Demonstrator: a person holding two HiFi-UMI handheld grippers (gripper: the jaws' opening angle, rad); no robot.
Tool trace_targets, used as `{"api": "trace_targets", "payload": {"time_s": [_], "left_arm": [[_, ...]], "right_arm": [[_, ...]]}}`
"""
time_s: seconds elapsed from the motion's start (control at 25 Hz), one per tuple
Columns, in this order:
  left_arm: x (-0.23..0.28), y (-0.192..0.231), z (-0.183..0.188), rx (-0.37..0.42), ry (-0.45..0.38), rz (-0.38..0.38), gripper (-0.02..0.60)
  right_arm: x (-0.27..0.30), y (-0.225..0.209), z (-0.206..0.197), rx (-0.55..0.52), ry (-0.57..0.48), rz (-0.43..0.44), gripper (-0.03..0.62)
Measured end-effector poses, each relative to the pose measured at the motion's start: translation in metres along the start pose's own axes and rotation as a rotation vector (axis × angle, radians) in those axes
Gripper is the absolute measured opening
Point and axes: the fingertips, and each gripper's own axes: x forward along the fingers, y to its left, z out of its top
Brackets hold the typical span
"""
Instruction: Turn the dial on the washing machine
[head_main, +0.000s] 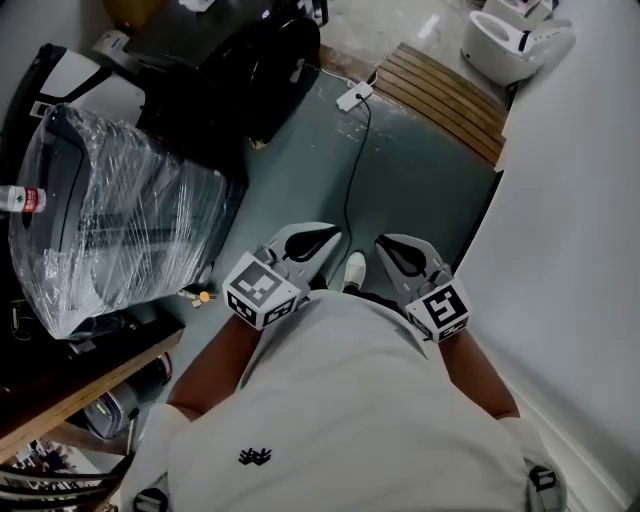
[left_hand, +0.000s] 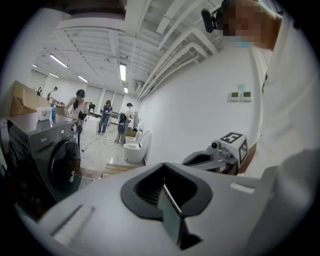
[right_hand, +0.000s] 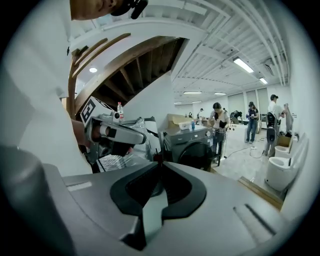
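Observation:
The dark grey washing machine (left_hand: 45, 150) stands a few steps ahead at the left of the left gripper view, its small round dial (left_hand: 73, 128) at the top corner of the front. It also shows mid-room in the right gripper view, washing machine (right_hand: 192, 142), and from above as a black box (head_main: 225, 60). My left gripper (head_main: 322, 243) and right gripper (head_main: 392, 250) hang side by side close to my body, far from the machine. Both have their jaws shut with nothing between them: left gripper (left_hand: 164, 184), right gripper (right_hand: 159, 165).
A plastic-wrapped appliance (head_main: 110, 220) with a bottle (head_main: 20, 200) beside it stands at my left. A cable and power strip (head_main: 355, 97) lie on the floor ahead. Beyond are a wooden pallet (head_main: 450, 100) and a white toilet (head_main: 515, 40). A white wall (head_main: 580, 250) runs along my right. Several people (left_hand: 77, 107) stand farther back.

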Motion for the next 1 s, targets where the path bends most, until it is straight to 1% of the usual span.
{"api": "trace_targets", "payload": {"time_s": [0.16, 0.36, 0.52, 0.68, 0.84, 1.0], "left_arm": [[0.033, 0.017, 0.016, -0.008, 0.016, 0.016, 0.058], [0.061, 0.068, 0.032, -0.020, 0.017, 0.010, 0.058], [0.098, 0.124, 0.046, -0.031, 0.001, 0.001, 0.058], [0.131, 0.185, 0.082, -0.038, -0.005, 0.006, 0.058], [0.150, 0.249, 0.119, -0.028, -0.026, 0.021, 0.058], [0.159, 0.310, 0.141, -0.040, -0.037, 0.078, 0.058]], "right_arm": [[0.001, -0.048, -0.003, 0.033, 0.005, -0.033, 0.007], [0.041, -0.096, 0.007, 0.039, 0.020, -0.043, 0.014], [0.077, -0.150, 0.015, 0.035, 0.039, -0.071, 0.014], [0.118, -0.213, 0.047, 0.015, 0.065, -0.087, 0.026], [0.185, -0.271, 0.079, -0.038, 0.077, -0.057, 0.038], [0.252, -0.314, 0.108, -0.109, 0.071, -0.003, 0.046]]}}
